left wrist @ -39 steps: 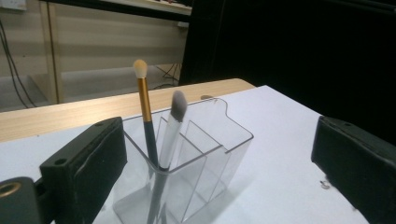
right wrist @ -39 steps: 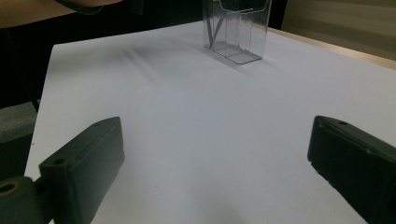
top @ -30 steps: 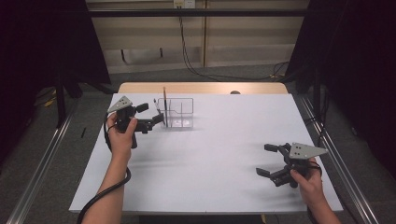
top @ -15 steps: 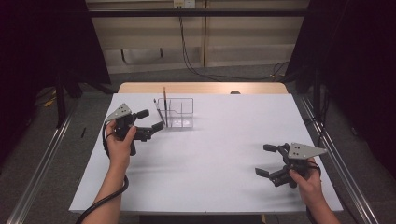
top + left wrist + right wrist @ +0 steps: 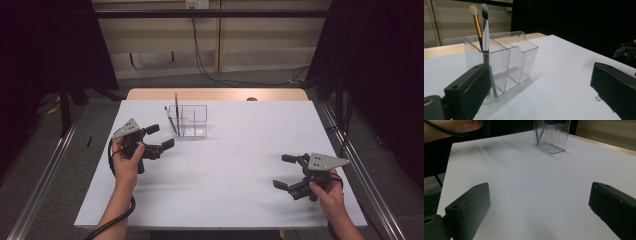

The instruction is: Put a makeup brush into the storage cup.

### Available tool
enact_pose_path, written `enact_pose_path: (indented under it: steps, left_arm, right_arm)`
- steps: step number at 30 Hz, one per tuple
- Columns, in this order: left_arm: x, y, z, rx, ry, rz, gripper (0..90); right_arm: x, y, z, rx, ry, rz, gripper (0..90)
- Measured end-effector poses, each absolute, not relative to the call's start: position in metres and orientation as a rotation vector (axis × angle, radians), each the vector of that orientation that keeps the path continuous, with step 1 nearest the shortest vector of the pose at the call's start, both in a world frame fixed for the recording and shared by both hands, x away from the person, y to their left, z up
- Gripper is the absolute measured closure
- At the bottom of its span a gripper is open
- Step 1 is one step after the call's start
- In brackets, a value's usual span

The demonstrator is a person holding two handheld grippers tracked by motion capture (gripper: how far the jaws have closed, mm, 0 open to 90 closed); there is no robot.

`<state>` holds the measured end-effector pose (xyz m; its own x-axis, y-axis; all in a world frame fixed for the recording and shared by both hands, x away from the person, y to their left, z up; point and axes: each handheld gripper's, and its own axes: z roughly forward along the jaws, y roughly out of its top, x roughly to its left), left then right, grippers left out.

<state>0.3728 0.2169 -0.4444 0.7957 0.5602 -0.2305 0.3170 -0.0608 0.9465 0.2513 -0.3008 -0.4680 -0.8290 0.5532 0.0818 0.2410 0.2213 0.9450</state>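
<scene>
Left gripper (image 5: 160, 137): jaws spread wide, nothing between them, held just above the table (image 5: 240, 200). The clear organizer (image 5: 190, 121) stands just ahead of its fingertips, apart from them; in the left gripper view it sits beyond the left jaw, upright, with three compartments visible. Two brushes (image 5: 482, 37) stand tilted in the end compartment nearest that jaw, bristles up: one with a gold handle and pale tip, one with a silver handle and dark tip.

Right gripper (image 5: 285, 171): jaws spread wide, nothing held, low over bare table. The organizer lies well ahead of its fingers, far across the table.
</scene>
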Motion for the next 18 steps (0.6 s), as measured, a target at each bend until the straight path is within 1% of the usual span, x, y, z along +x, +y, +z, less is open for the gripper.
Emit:
enact_pose_path:
  steps: [18]
  left_arm:
    - [0.358,0.219,-0.447,1.706,0.664,0.236,3.0]
  right_arm:
    - [0.251,-0.302,-0.467,0.744,2.224,1.641,3.7]
